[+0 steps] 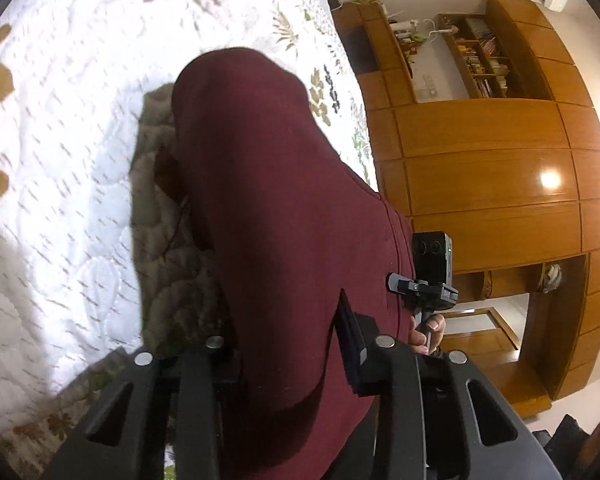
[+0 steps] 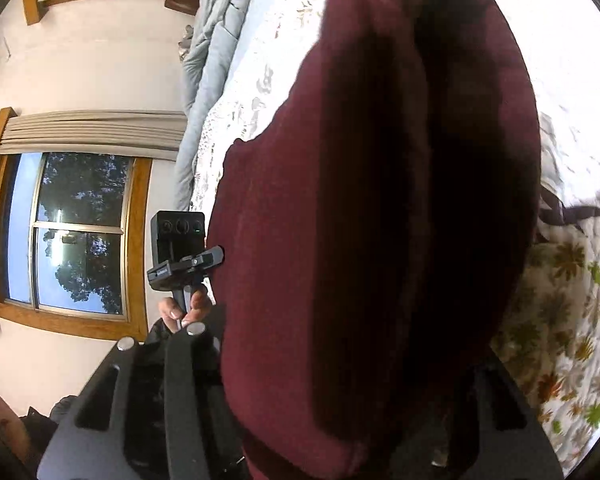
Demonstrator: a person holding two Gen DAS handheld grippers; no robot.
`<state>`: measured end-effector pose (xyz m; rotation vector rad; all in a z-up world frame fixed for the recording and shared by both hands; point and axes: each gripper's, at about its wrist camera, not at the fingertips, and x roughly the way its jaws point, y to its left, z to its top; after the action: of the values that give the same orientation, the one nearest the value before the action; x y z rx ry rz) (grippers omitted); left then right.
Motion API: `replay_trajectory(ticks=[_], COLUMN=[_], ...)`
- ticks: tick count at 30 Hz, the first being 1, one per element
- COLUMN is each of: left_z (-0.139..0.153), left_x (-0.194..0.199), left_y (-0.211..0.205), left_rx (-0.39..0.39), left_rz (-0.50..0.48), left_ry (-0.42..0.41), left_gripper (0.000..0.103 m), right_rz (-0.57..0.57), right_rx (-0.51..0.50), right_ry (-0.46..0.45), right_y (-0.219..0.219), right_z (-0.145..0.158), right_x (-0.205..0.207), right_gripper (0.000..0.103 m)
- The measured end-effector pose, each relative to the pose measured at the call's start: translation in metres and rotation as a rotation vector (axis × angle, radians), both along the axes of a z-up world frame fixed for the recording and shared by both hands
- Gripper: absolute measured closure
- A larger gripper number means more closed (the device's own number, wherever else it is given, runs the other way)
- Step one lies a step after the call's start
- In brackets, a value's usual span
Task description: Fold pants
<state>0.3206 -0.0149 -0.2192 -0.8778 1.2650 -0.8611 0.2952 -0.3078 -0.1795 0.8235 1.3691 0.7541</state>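
The maroon pants (image 1: 268, 200) hang lifted above the white floral bedspread (image 1: 80, 120), held up at one end by both grippers. My left gripper (image 1: 296, 364) is shut on the pants' edge, and the cloth drapes forward over its fingers. In the right wrist view the maroon pants (image 2: 380, 200) fill most of the frame and cover my right gripper (image 2: 340, 420), which is shut on the cloth. The other hand-held gripper shows in each view: the right one beside the pants (image 1: 432, 280), the left one beside them (image 2: 180, 256).
The bedspread (image 2: 580, 80) lies under and beyond the pants. A wooden wardrobe and shelves (image 1: 492, 184) stand to the right of the bed. A window (image 2: 76, 232) and a grey blanket (image 2: 212, 60) are on the other side.
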Motion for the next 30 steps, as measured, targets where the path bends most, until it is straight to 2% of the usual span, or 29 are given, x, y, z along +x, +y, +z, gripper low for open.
replay_trajectory(ticks=[7,12,16,19,21,25,27,30], left_z=[0.030,0.060,0.069,0.061,0.045,-0.009,-0.030,-0.038], left_x=[0.008,0.032,0.058,0.083,0.103,0.132,0.134,0.131], left_y=[0.030,0.085,0.142,0.188,0.219,0.271,0.282,0.283], left_rx=[-0.037,-0.020,0.005,0.025,0.046,0.111,0.124,0.109], left_rz=[0.050,0.129,0.207,0.273,0.309,0.368,0.376,0.376], left_ry=[-0.062,-0.122,-0.133,-0.117,-0.093,0.018,0.057,0.048], left_gripper=[0.073,0.073,0.073,0.073,0.073,0.073,0.070,0.062], right_rz=[0.035,0.092,0.162,0.207,0.230,0.277,0.266,0.260], right_rx=[-0.017,-0.019,-0.034,-0.037,-0.048,-0.076,-0.095,-0.065], right_ry=[-0.038,-0.091,-0.134,-0.142,-0.129,-0.071,-0.037,0.016], right_y=[0.018,0.069,0.128,0.175,0.207,0.261,0.268,0.255], right_z=[0.029,0.055,0.067,0.059,0.043,-0.006,-0.028,-0.046], right_x=[0.016,0.064,0.125,0.174,0.204,0.249,0.261,0.269], right_gripper=[0.055,0.056,0.056,0.056,0.055,0.054,0.050,0.046])
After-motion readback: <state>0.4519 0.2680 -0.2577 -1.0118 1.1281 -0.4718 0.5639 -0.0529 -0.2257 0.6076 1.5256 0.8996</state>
